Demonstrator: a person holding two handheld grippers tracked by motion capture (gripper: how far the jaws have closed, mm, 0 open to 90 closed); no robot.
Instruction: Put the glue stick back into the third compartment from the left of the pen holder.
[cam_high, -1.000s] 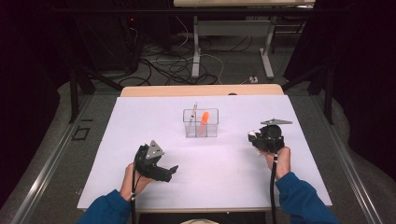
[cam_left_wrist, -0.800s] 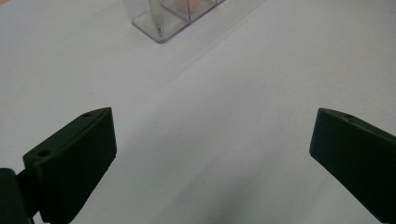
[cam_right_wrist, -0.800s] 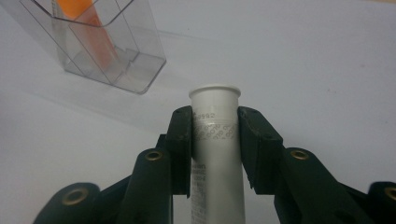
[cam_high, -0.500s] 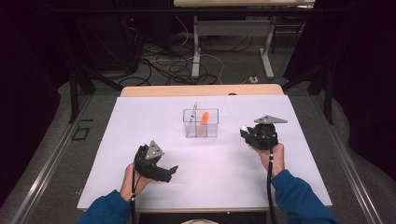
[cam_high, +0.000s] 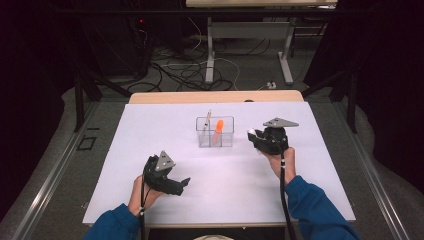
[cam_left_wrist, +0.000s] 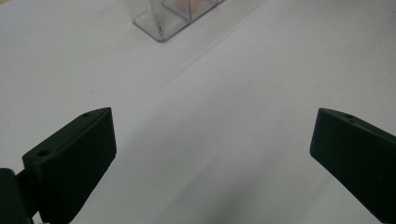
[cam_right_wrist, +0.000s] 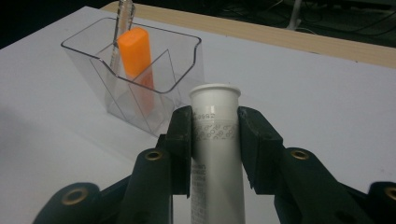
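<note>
A clear plastic organizer (cam_high: 215, 132) stands on the white table (cam_high: 150, 130), past its middle. It holds an orange stick (cam_high: 218, 127) and a thin clear pen (cam_high: 208, 120), each leaning in its own compartment. My right gripper (cam_high: 255, 136) is just right of the organizer, shut on a white tube (cam_right_wrist: 215, 140) with a capped top; in the right gripper view the orange stick (cam_right_wrist: 136, 56) and organizer (cam_right_wrist: 177, 79) stand close ahead on the left. My left gripper (cam_high: 181, 185) rests low on the near left of the table, open, with bare table between its jaws (cam_left_wrist: 210, 140).
The organizer's corner (cam_left_wrist: 161, 28) shows at the top of the left gripper view. A wooden table edge (cam_high: 215, 96) runs behind the white sheet. Beyond lie desk legs (cam_high: 210, 50) and cables (cam_high: 190, 70) on a dark floor.
My right gripper has carried the white tube leftward, toward the organizer, and slightly up. The left gripper has stayed in place.
</note>
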